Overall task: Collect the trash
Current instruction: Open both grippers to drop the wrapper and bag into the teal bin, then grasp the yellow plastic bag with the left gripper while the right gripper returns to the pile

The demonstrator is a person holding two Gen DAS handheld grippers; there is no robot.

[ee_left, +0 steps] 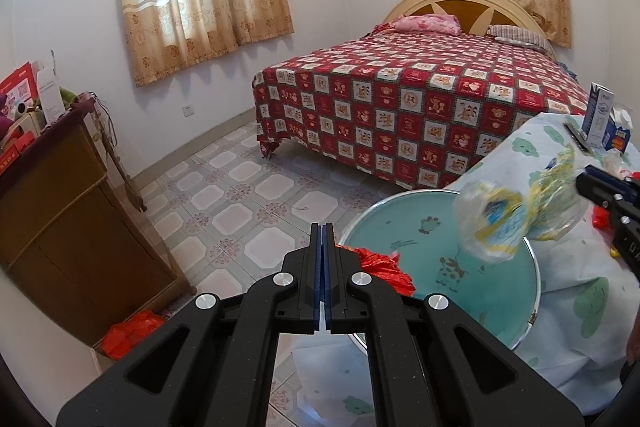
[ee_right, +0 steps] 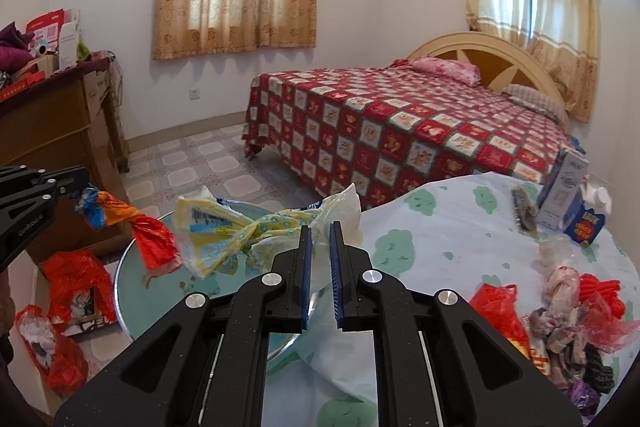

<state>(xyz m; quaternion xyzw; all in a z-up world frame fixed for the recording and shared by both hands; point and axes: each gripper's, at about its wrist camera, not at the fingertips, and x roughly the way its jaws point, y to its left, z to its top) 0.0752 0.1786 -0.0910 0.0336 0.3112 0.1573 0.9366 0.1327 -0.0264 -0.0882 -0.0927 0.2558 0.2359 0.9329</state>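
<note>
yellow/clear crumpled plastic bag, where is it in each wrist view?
Left wrist: the crumpled bag sits at right of centre, over the far edge of the round teal tray, pinched by the right gripper entering from the right edge.
Right wrist: the bag is at centre, just ahead of that gripper, its end between the fingers.
Shared landmark: the bed with the red patterned cover.

The yellow wrapper (ee_right: 224,231) is thin, crinkled, glossy plastic. The round basin (ee_left: 500,311) looks smooth with a shiny metal rim; the tablecloth (ee_right: 440,227) is matt cloth.
</note>
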